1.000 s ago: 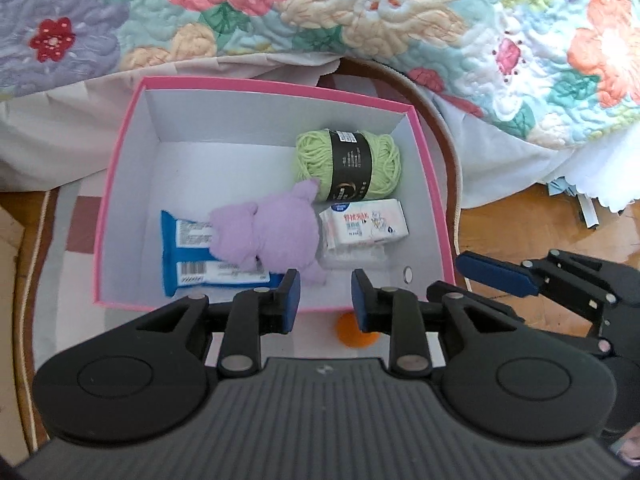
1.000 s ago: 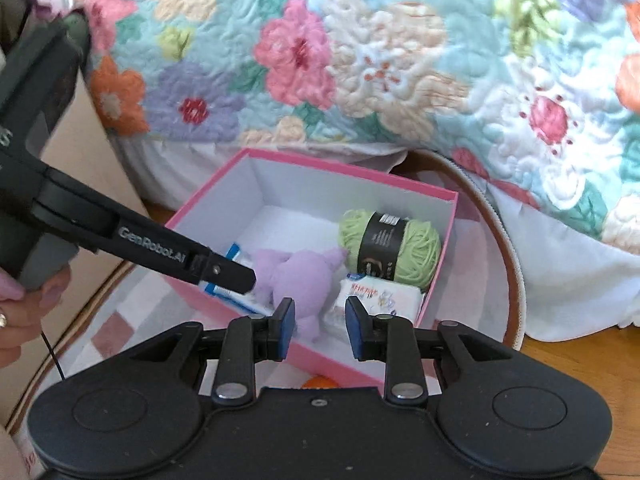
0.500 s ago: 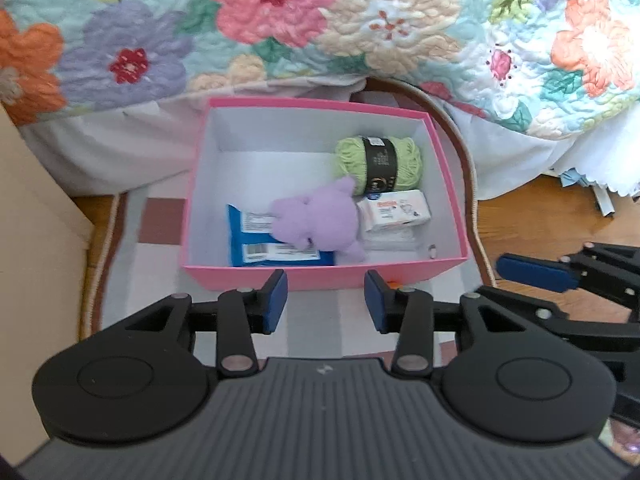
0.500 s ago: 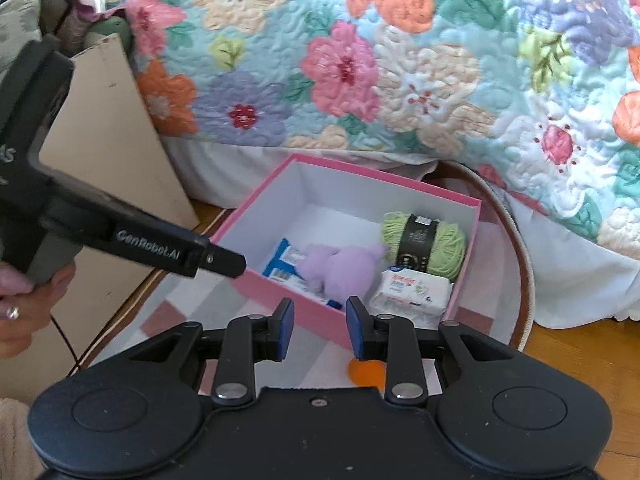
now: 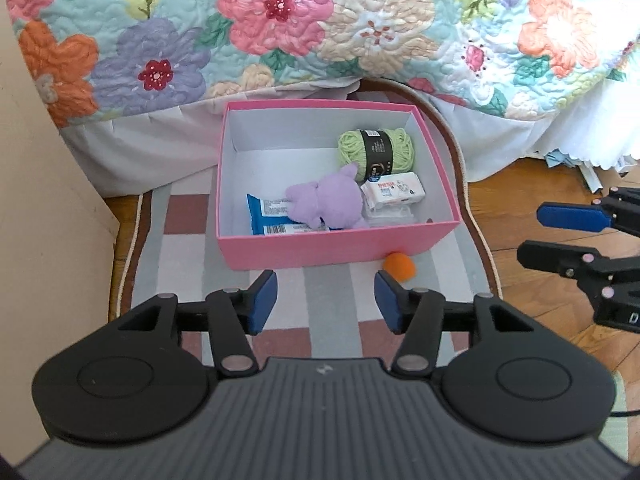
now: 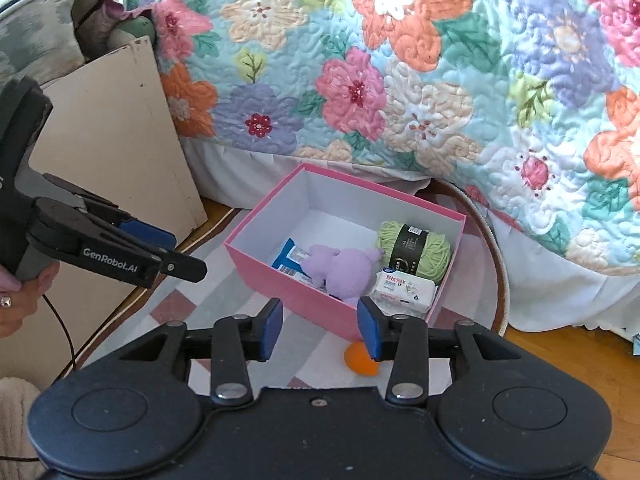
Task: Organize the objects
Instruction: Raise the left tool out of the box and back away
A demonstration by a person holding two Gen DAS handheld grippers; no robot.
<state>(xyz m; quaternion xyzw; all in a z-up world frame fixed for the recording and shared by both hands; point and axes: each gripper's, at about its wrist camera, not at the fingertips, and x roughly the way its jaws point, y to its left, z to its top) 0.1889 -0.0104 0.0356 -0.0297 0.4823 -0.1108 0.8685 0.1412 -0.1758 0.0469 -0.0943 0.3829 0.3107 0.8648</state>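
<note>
A pink box (image 5: pixel 332 246) (image 6: pixel 280 280) stands on a striped rug. In it lie a green yarn ball (image 5: pixel 376 152) (image 6: pixel 414 248), a purple plush toy (image 5: pixel 328 202) (image 6: pixel 340 268), a blue packet (image 5: pixel 266 216) (image 6: pixel 288 258) and a white tissue pack (image 5: pixel 394 192) (image 6: pixel 404 288). An orange ball (image 5: pixel 399 266) (image 6: pixel 360 360) lies on the rug by the box's near right corner. My left gripper (image 5: pixel 326 306) (image 6: pixel 168 252) is open and empty, held above the rug in front of the box. My right gripper (image 6: pixel 319 330) (image 5: pixel 560 236) is open and empty, to the right of the box.
A bed with a floral quilt (image 5: pixel 320 28) rises behind the box. A beige board (image 5: pixel 44 220) (image 6: pixel 116 140) stands at the left. Wooden floor (image 5: pixel 516 208) lies right of the rug (image 5: pixel 180 256).
Both grippers have pulled back and up from the box, which now looks smaller and farther. Both sets of jaws have opened wider.
</note>
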